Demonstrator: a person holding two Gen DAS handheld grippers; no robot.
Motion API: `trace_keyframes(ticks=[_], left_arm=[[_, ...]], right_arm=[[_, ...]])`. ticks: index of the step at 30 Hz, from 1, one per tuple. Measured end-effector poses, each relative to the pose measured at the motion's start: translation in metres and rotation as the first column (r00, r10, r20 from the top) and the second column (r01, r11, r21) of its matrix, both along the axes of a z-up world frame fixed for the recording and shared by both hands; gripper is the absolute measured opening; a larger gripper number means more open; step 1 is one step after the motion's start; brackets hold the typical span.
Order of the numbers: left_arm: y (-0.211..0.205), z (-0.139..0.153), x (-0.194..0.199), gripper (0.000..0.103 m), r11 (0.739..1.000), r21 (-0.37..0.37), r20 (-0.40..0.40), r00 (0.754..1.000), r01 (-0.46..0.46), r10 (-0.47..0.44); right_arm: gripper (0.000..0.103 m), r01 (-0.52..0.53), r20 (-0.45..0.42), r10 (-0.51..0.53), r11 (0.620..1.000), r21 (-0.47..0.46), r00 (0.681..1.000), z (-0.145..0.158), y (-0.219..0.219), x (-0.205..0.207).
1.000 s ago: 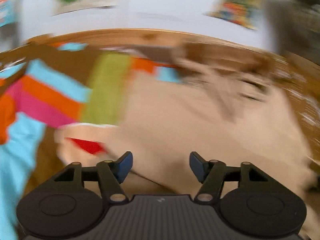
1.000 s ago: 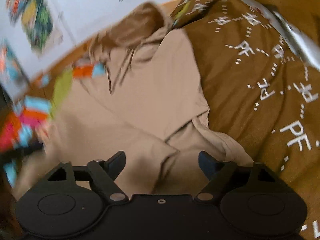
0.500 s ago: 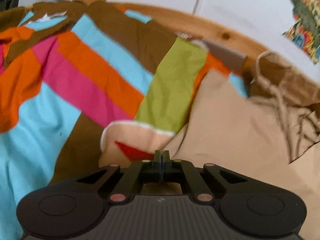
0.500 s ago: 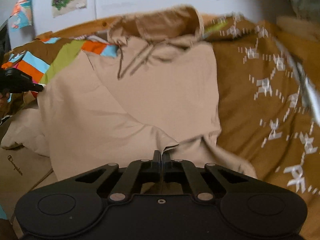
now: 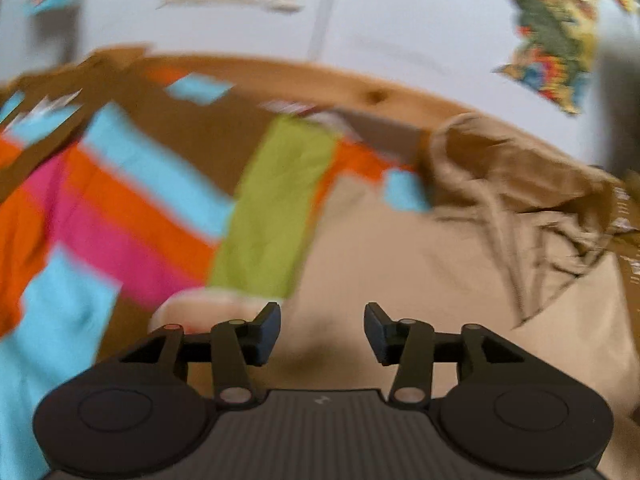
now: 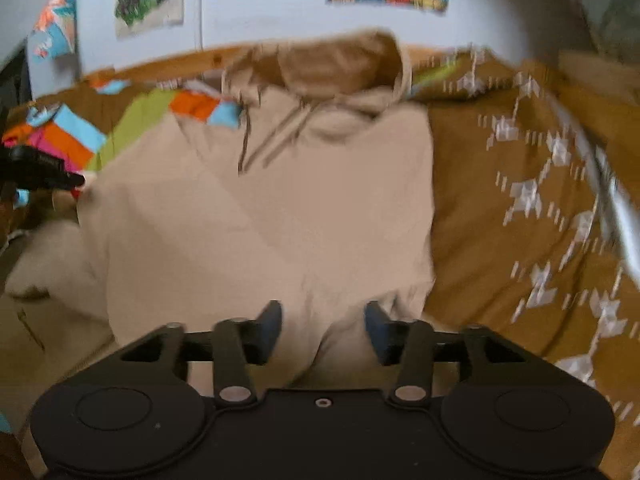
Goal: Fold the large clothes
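Both my grippers are spread wide, gripping nothing: my right gripper hovers over the hem of the beige hoodie, my left gripper at its side edge. The hoodie lies lengthwise on the brown bedspread, hood pointing toward the wooden headboard.

Beige hoodie lies flat, sleeves folded in, hood up.
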State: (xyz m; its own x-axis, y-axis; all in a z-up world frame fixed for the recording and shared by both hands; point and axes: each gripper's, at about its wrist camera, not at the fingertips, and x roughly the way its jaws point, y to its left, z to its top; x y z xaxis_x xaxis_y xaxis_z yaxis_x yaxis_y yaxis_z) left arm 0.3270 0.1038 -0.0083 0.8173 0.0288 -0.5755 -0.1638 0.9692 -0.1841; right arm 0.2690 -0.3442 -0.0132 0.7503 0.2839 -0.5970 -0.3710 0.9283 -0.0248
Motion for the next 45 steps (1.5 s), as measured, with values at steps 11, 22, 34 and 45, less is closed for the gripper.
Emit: trace_keyframes(ticks=[11,22,34,45], left_arm=[[-0.088,0.003,0.119,0.048,0.910,-0.189,0.037,0.929,0.369,-0.369],[-0.108,-0.050,0.169,0.024,0.911,-0.286,-0.075,0.941,0.297,-0.330],[-0.040,-0.014,0.062,0.031,0.898,-0.281,0.005,0.936,0.340,-0.352],[-0.069,0.031,0.098,0.031,0.872,-0.326,0.179,0.930,0.364,-0.321]], right_arm=[[0.071,0.021,0.235,0.024,0.982,-0.189,0.972,0.104,0.042,0.198],[0.005,-0.004,0.351,0.053,0.990,-0.138,0.935,0.084,0.063,0.240],[0.004,-0.131,0.309,0.235,0.938,-0.322,0.922,0.002,0.047,0.116],[0.057,-0.158,0.331,0.222,0.965,-0.209,0.917,0.049,0.047,0.119]])
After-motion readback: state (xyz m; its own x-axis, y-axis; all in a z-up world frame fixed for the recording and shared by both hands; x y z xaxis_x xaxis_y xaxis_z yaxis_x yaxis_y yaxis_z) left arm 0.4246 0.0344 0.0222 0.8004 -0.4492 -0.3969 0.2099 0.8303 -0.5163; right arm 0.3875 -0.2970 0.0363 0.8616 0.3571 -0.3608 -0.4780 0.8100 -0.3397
